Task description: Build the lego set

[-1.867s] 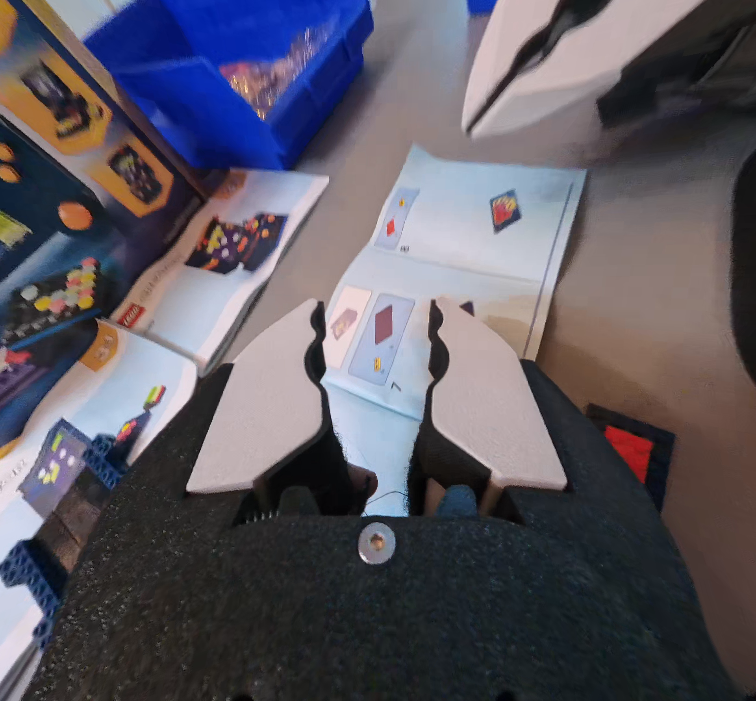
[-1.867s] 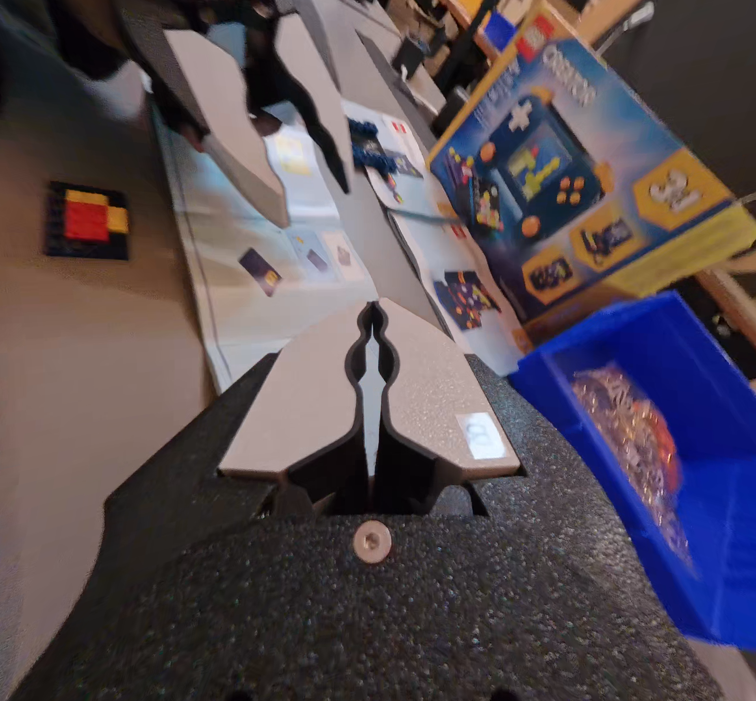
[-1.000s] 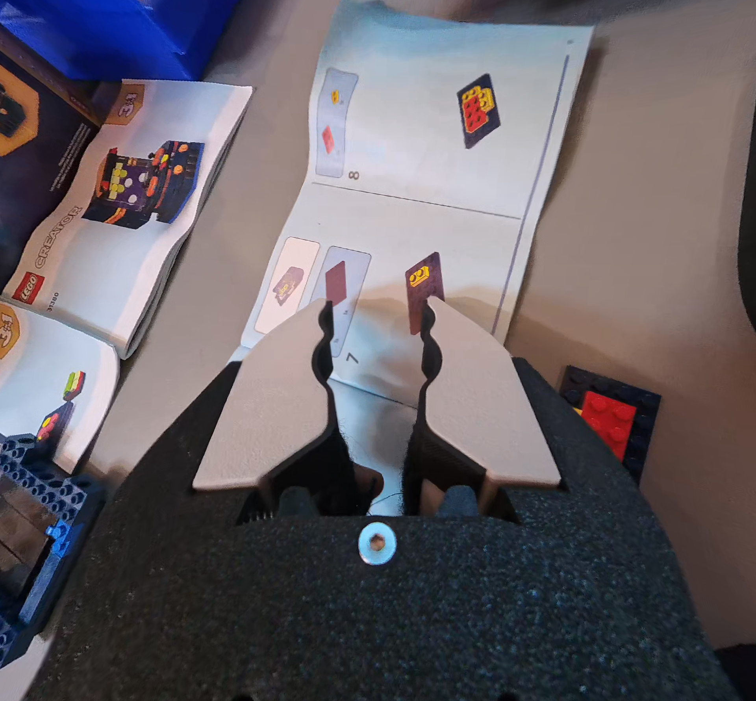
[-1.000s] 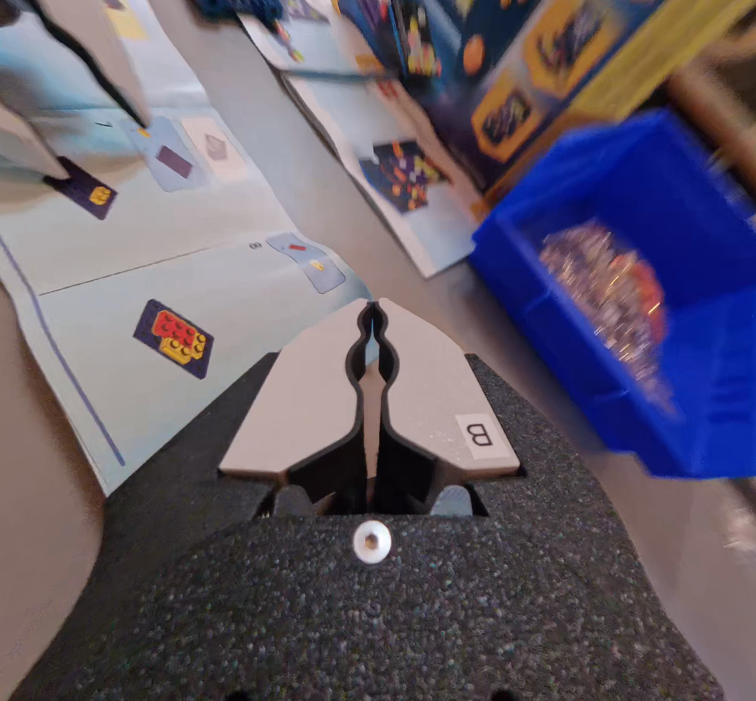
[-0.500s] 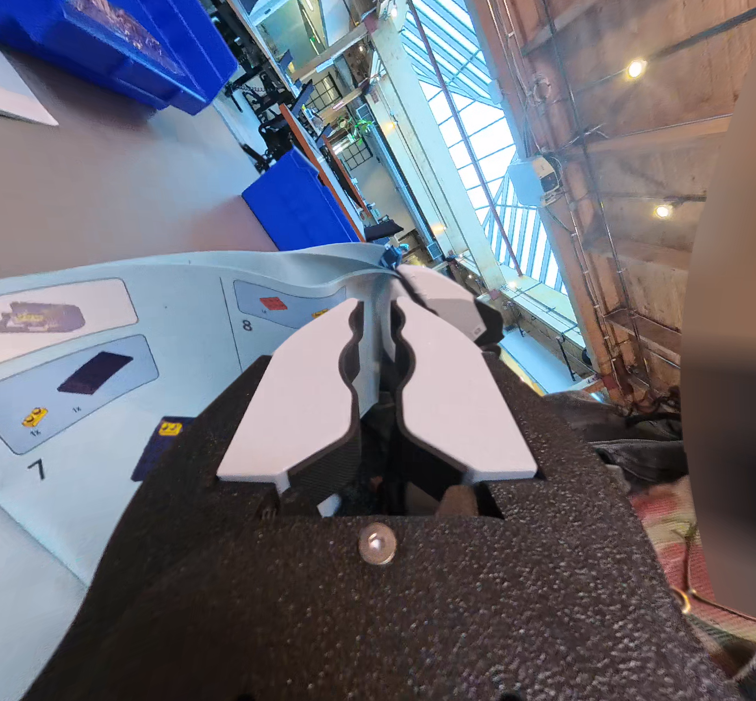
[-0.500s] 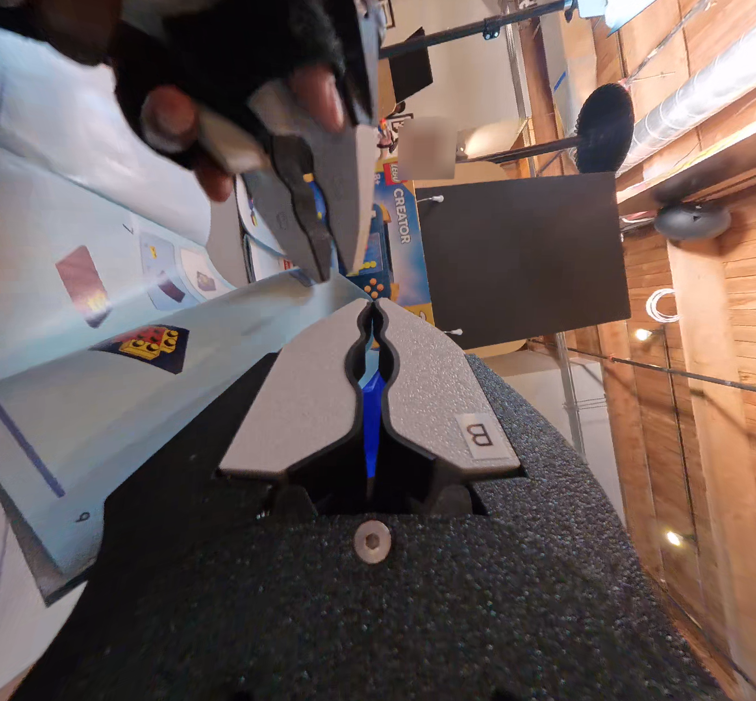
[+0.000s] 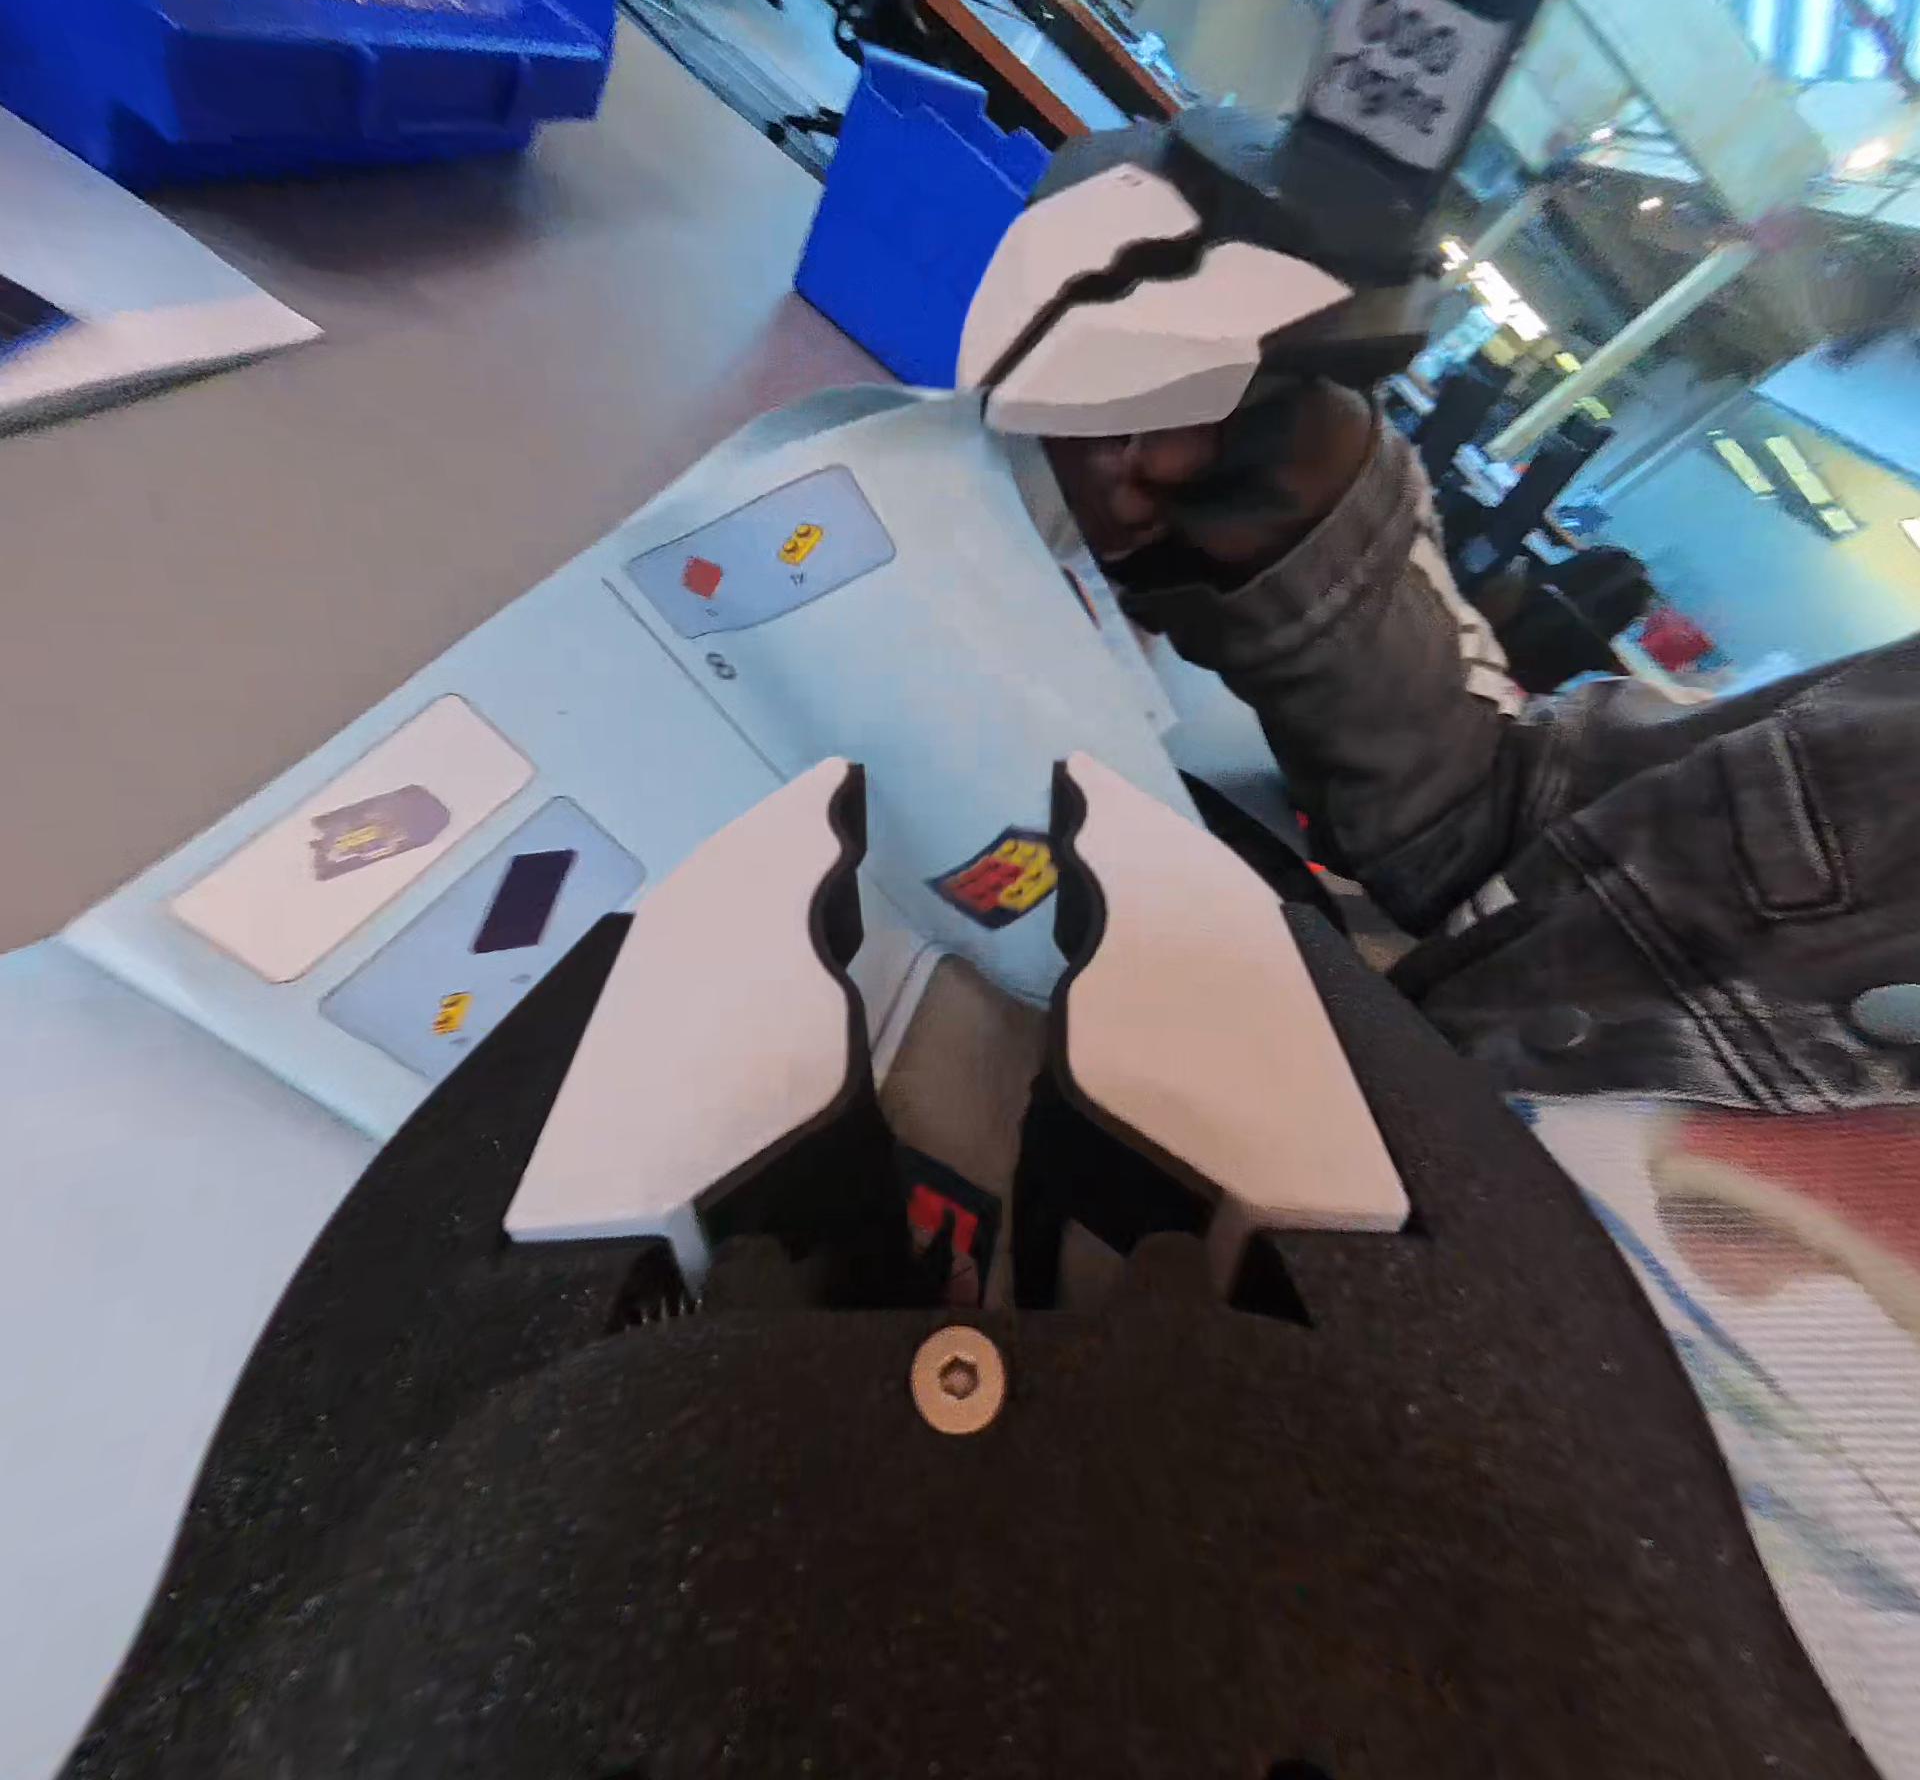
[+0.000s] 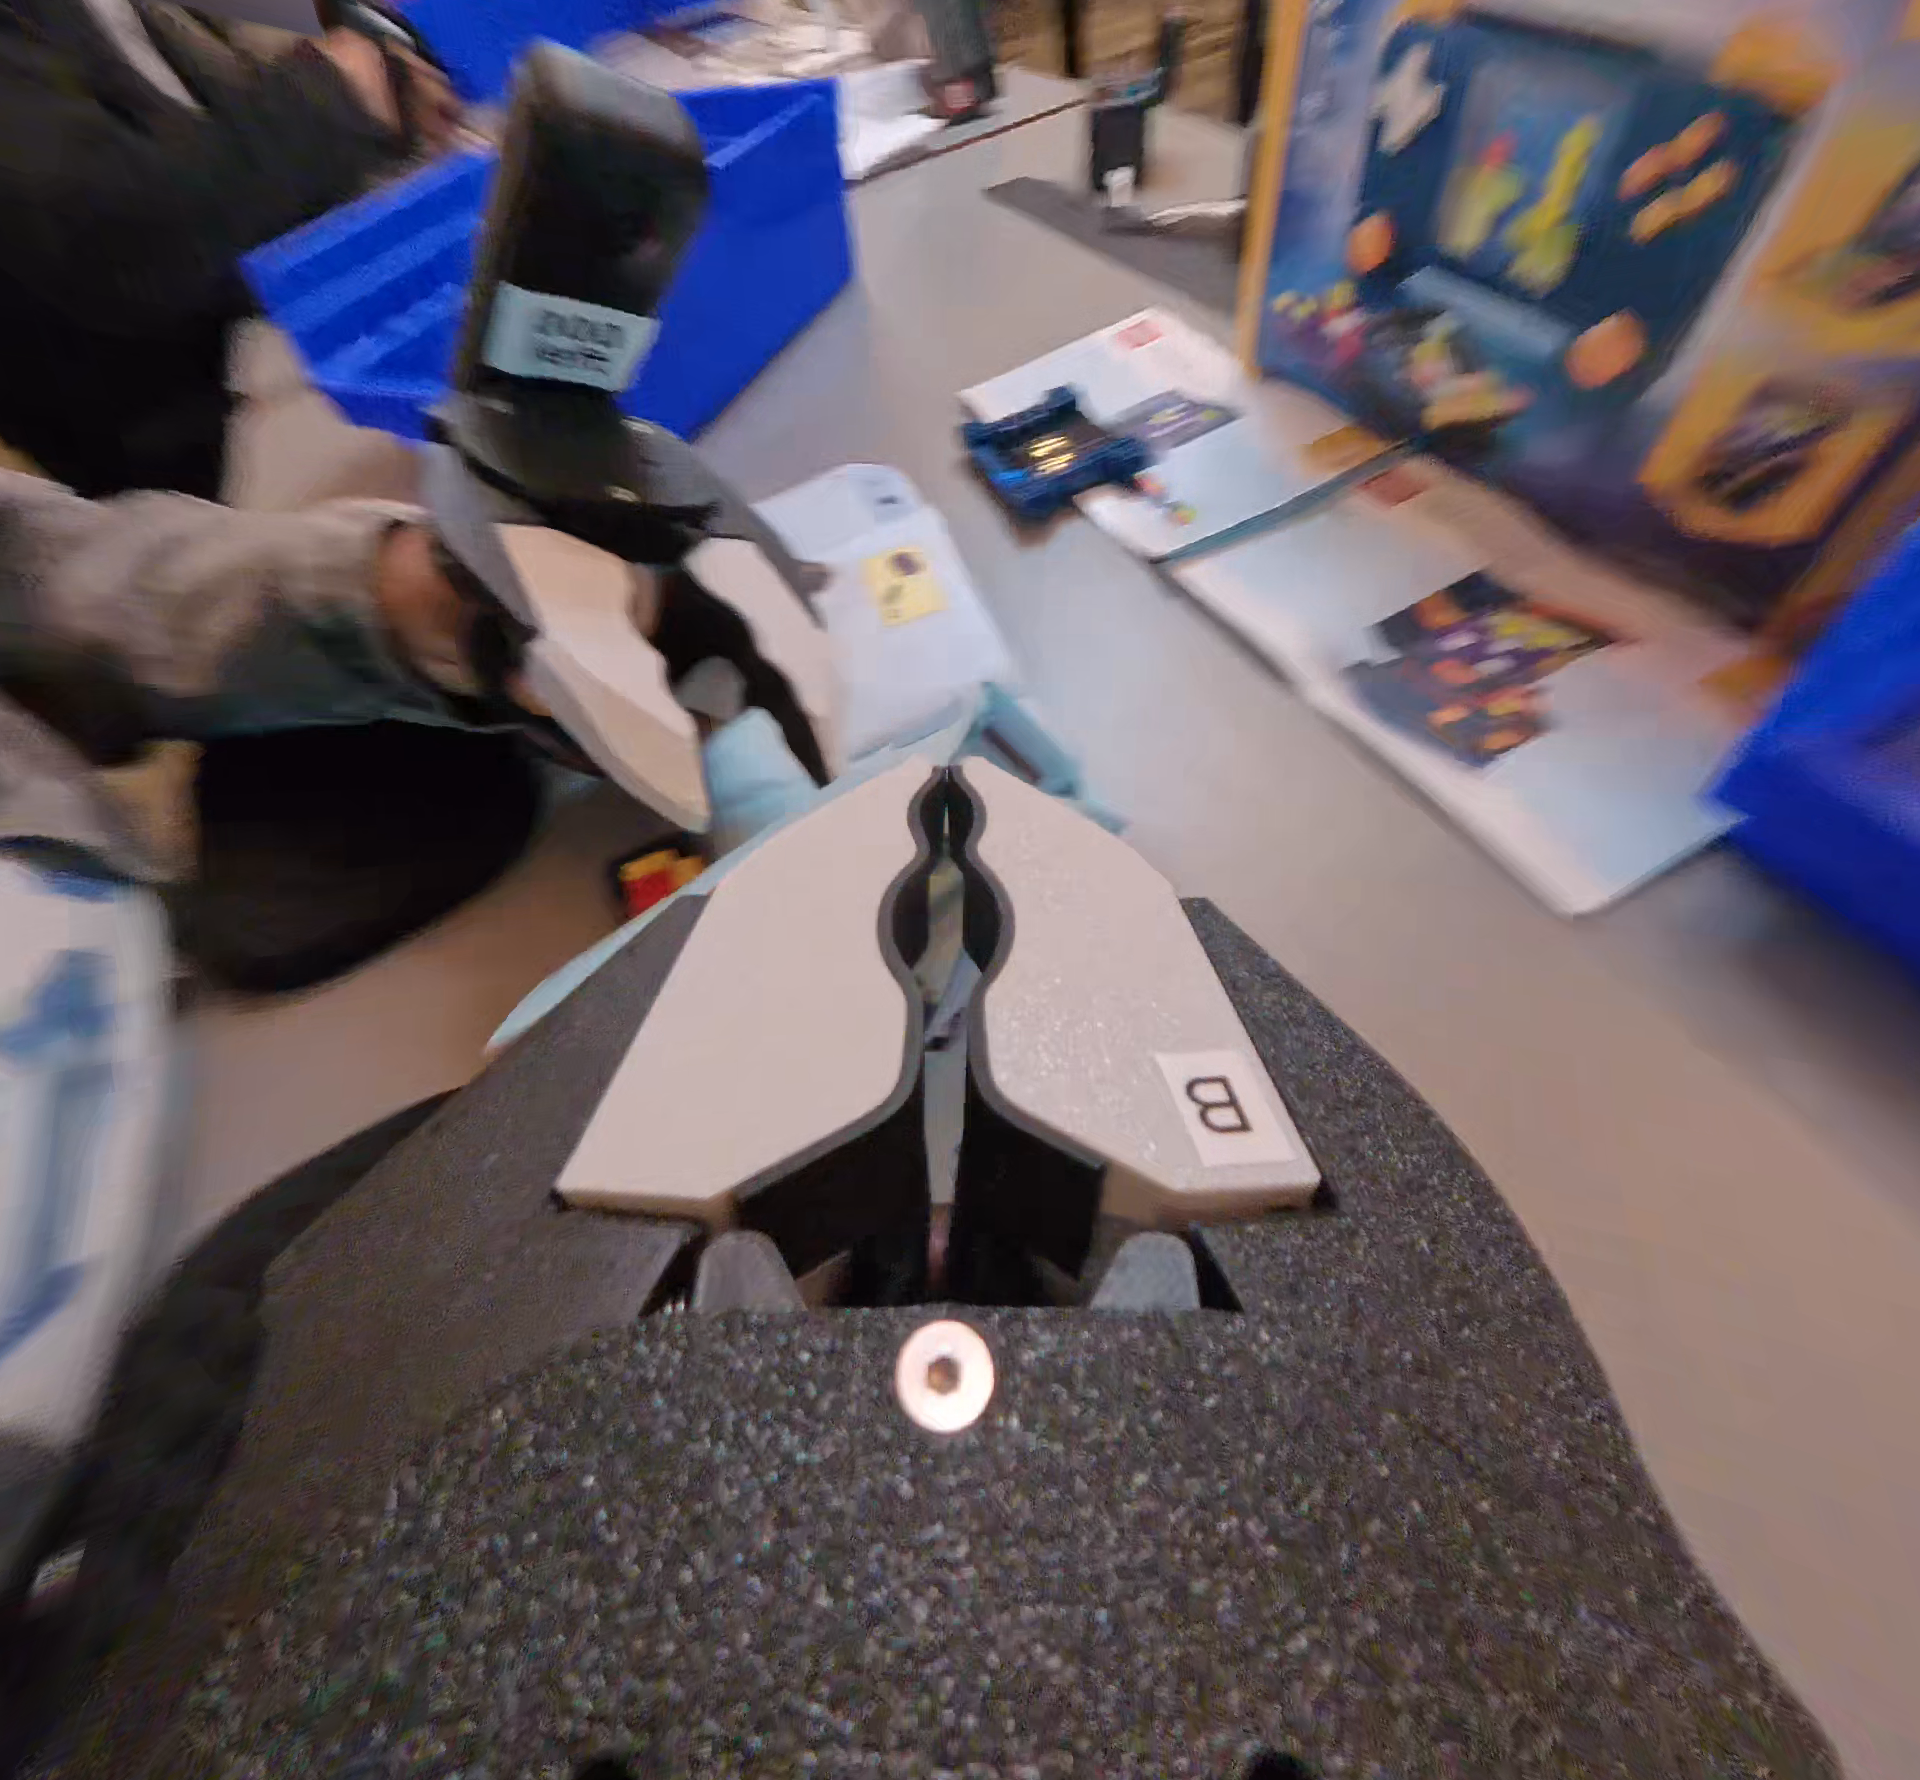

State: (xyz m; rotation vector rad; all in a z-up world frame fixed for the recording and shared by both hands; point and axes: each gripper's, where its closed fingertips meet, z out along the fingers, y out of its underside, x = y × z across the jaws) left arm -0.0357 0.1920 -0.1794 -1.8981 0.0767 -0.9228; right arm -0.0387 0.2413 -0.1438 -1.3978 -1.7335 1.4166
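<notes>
The left tool (image 7: pixel 954 774) is hanging with its pale, wavy-edged fingers (image 7: pixel 727 982) parted and nothing between them, just above a glossy light-blue instruction sheet (image 7: pixel 582 712) that is curling up off the smooth grey desk (image 7: pixel 312 504). The right tool (image 8: pixel 945 774) is showing its matte fingers pressed together at the tips, pinching the far corner of that sheet, with the paper's thin edge running down the slot between them. A small brick plate in red and yellow (image 8: pixel 655 873) is lying on the desk under the lifted page. A blue plastic bin (image 7: pixel 312 16), a glossy cardboard box (image 8: pixel 1558 172) and open booklets (image 8: pixel 1455 670) are standing nearby.
</notes>
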